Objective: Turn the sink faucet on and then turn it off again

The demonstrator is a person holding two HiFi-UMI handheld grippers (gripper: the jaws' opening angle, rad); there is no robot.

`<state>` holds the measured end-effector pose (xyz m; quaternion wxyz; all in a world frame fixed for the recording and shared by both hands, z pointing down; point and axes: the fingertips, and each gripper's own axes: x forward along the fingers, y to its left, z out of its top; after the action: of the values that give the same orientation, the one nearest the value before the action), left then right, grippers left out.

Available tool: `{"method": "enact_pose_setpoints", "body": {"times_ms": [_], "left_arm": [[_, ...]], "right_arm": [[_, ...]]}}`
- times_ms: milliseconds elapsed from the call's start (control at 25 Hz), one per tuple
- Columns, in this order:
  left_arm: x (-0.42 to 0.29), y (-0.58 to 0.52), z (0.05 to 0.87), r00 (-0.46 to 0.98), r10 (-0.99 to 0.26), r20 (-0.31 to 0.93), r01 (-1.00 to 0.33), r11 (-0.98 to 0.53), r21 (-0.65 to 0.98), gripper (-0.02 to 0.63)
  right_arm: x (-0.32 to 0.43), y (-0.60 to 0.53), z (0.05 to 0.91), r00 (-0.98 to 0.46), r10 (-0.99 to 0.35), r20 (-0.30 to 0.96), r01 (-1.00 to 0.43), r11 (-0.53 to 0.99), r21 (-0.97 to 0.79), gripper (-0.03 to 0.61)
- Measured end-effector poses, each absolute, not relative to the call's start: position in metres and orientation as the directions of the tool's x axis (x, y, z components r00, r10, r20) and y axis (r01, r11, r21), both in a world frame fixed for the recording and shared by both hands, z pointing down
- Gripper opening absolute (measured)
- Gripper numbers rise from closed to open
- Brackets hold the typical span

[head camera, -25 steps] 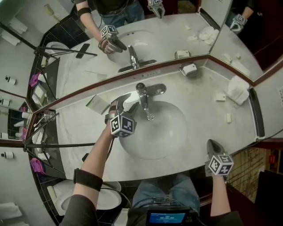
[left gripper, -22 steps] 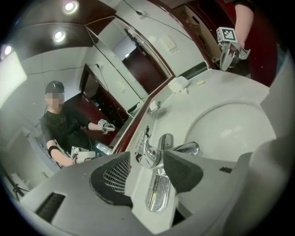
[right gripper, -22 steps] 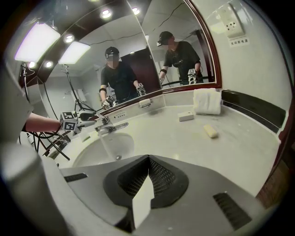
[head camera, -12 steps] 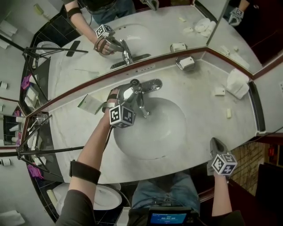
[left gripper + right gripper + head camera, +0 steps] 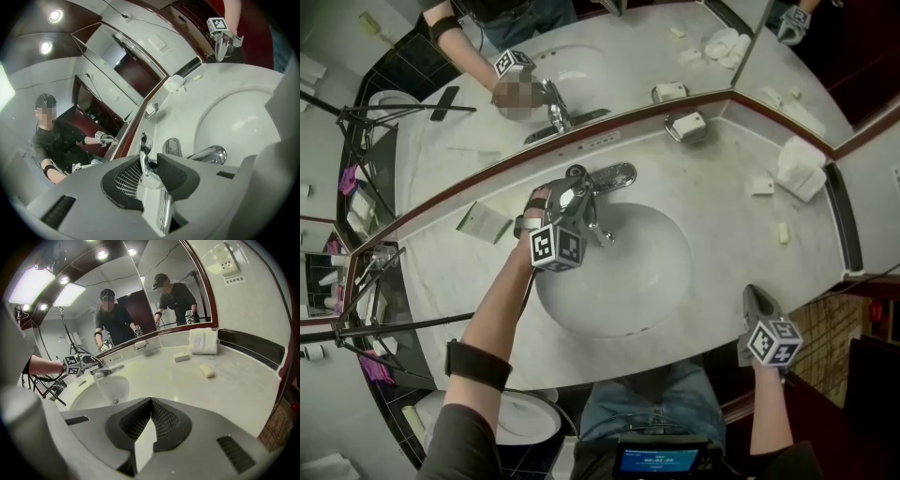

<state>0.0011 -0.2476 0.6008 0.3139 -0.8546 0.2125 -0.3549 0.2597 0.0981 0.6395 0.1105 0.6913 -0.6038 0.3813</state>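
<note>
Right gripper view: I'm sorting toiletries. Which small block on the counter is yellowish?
The rounded bar lying nearer the camera; the other block, by the folded towel, is white.

Wall label [image 5: 233,281] print too small to read.

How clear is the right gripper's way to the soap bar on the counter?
Probably yes. The right gripper hangs at the front edge of the counter, and only bare counter lies between it and the soap bar. Its jaws are shut and empty, so they would have to open first.
</note>
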Motion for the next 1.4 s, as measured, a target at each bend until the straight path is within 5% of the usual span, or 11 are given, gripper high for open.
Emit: {"method": "enact_pose_setpoints", "body": {"times_ms": [1400], "left_arm": [[-0.002,-0.224,0.613,0.659,-0.638,0.398,-0.094,-0.595,-0.798,0.080]], "right_arm": [[0.240,0.074,0.641,-0.049,-0.750,0.660,-0.925,-0.216,-0.314,0.000]]}}
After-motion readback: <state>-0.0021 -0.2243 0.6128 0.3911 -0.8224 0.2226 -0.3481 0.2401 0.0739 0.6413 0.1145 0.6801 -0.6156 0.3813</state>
